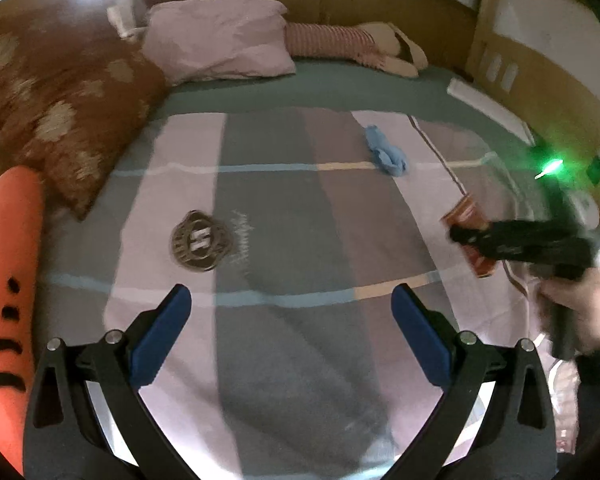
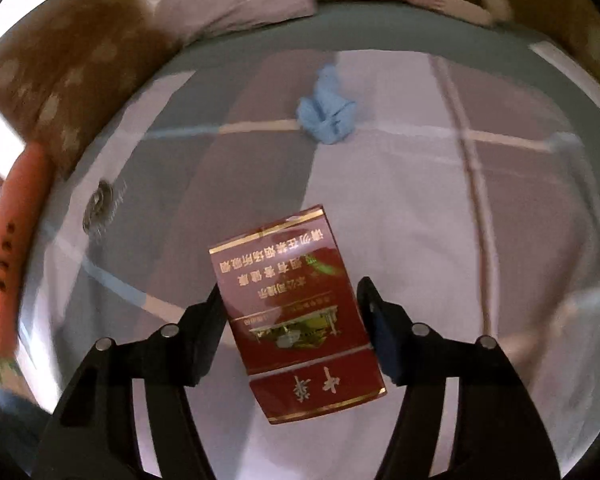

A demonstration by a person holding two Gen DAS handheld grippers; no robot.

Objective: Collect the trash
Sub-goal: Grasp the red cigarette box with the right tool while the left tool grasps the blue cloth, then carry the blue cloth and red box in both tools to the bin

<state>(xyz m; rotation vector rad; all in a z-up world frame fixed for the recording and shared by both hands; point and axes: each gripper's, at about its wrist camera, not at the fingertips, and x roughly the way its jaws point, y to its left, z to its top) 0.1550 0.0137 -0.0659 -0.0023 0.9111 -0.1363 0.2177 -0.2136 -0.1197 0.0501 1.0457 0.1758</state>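
On a bed [image 1: 292, 92] spread with a striped pastel blanket [image 1: 284, 216], the collecting of trash appears to be at an early stage. The right gripper [image 2: 290, 312] has its jaws on either side of a red cigarette pack [image 2: 296, 312] with gold lettering; the left-hand jaw touches the pack's edge and the right-hand one sits against or just beside the other edge, so the pack seems pinched, though whether the hold is firm cannot be told from the right wrist view. In the left wrist view the same gripper, carried by a blurred hand [image 1: 576, 308], shows as a dark shape over the pack near the blanket's right edge. Whether the pack is lifted clear of the blanket cannot be told.

The left gripper [image 1: 290, 320] hovers over the middle of the blanket with its blue-padded jaws spread wide and nothing between them.

Still lying on the bed are a crumpled blue item [image 1: 384, 152], possibly a glove or a wipe, farther up the blanket, and a round dark object [image 1: 200, 240] with a pale centre, to the left; its nature is unclear. An orange object [image 1: 8, 280] with black marks stands at the left edge; it may be the bin, but that is a guess. Judged from this, one item is being taken and at least one more is left.
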